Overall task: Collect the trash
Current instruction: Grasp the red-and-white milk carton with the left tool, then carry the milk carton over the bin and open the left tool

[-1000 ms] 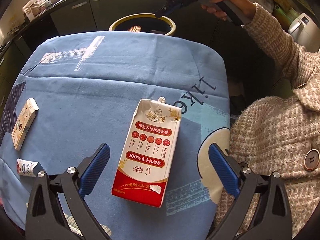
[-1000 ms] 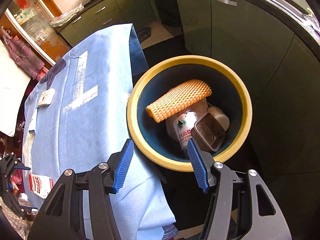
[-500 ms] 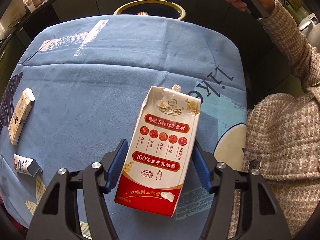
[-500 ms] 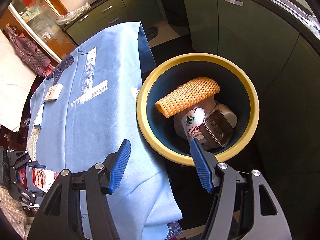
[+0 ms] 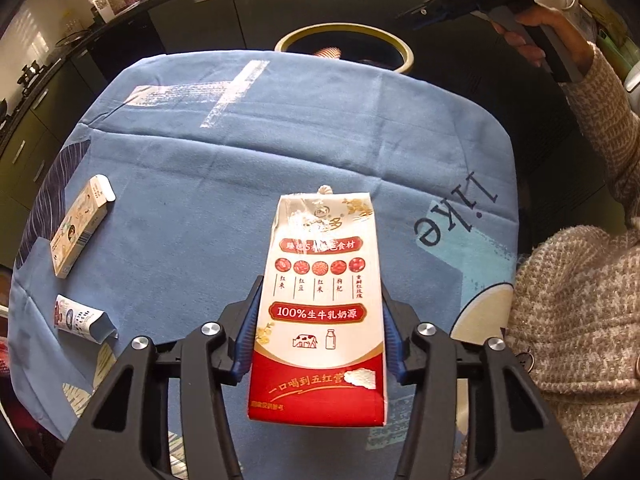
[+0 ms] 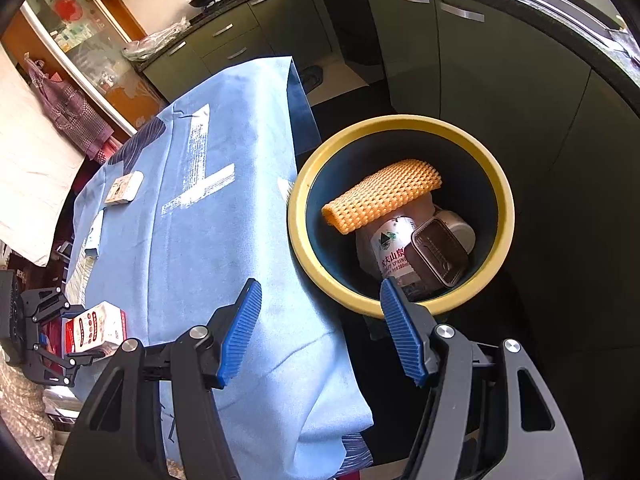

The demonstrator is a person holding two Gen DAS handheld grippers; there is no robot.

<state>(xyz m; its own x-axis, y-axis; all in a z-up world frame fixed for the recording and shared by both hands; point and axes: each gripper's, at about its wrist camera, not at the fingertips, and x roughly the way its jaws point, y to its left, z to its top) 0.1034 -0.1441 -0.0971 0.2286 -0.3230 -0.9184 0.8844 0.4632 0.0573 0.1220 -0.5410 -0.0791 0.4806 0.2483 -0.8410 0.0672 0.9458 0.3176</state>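
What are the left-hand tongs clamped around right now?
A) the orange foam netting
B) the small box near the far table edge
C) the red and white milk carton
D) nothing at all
C: in the left wrist view, the blue pads of the left tongs press on both sides of the red and white milk carton over the blue tablecloth; the jaws have just been closing on it.

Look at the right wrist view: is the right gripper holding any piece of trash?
No. The right gripper stands open with nothing between its pads, hovering over the edge of the blue tablecloth beside the yellow-rimmed bin.
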